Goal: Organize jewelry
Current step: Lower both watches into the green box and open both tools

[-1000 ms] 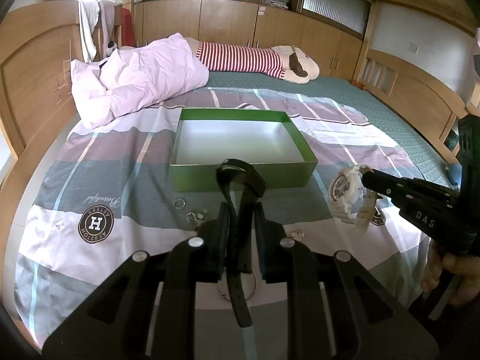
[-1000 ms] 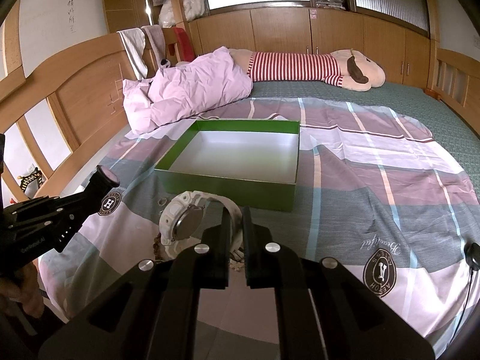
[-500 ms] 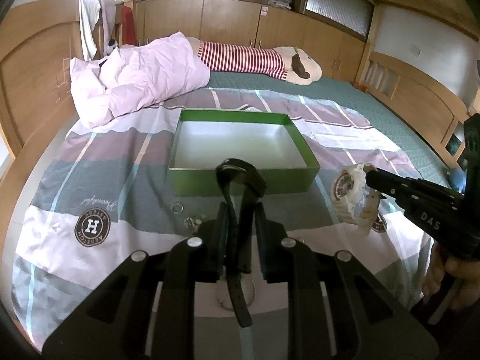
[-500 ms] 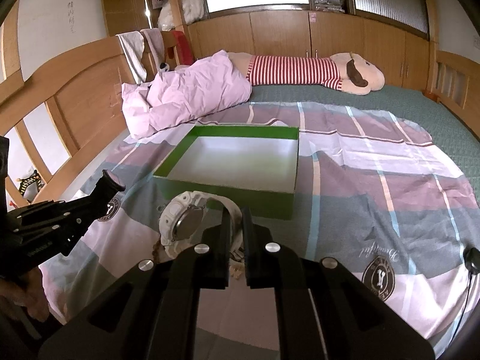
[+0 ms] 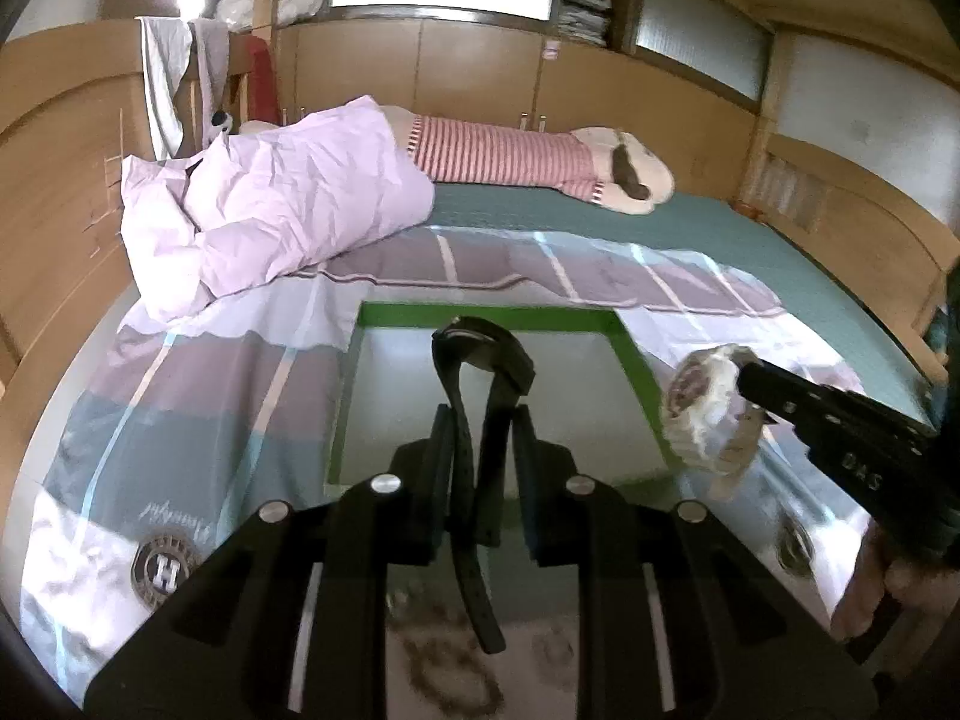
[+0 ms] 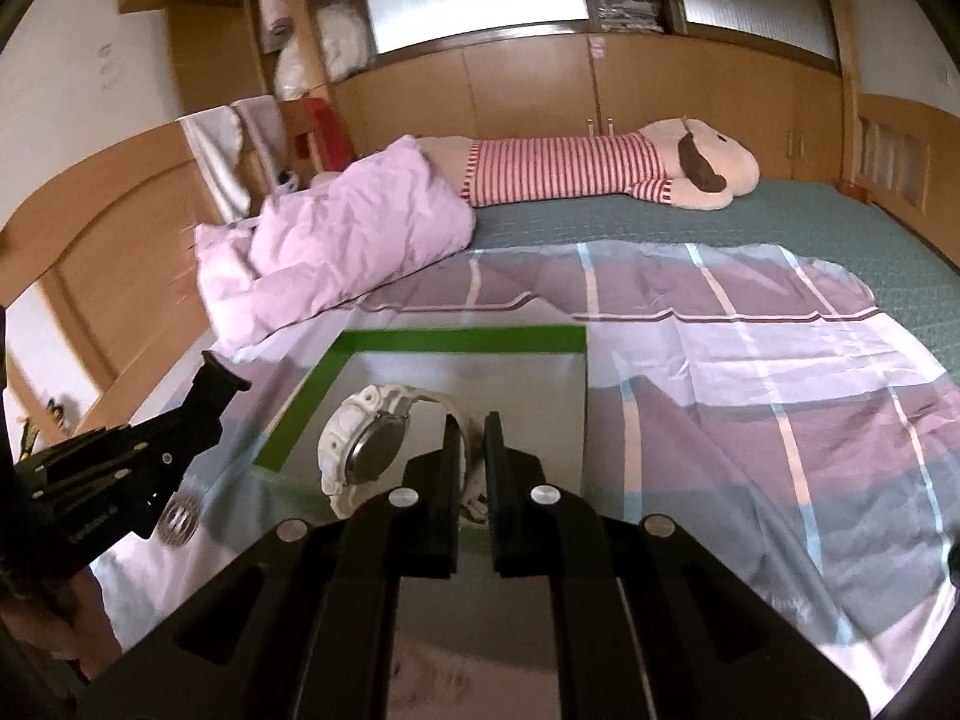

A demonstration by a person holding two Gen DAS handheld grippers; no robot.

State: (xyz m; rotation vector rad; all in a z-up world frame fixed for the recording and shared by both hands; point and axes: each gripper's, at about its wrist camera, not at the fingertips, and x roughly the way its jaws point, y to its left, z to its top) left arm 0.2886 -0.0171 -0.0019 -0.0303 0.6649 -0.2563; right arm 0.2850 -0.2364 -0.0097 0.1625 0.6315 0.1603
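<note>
A round "H" logo badge marks the bedsheet.

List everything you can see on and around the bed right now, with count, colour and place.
box: one, green, white inside, on the bedspread
black watch: one, in the left gripper, over the box
white watch: one, in the right gripper, over the box
small jewelry: several blurred pieces, on the bedspread before the box
bedspread: one, striped purple, grey, white
quilt: one, pink, bunched behind the box
plush toy: one, red-striped, far side of bed
left gripper: black, shut on the strap
right gripper: black, shut on the strap
</note>
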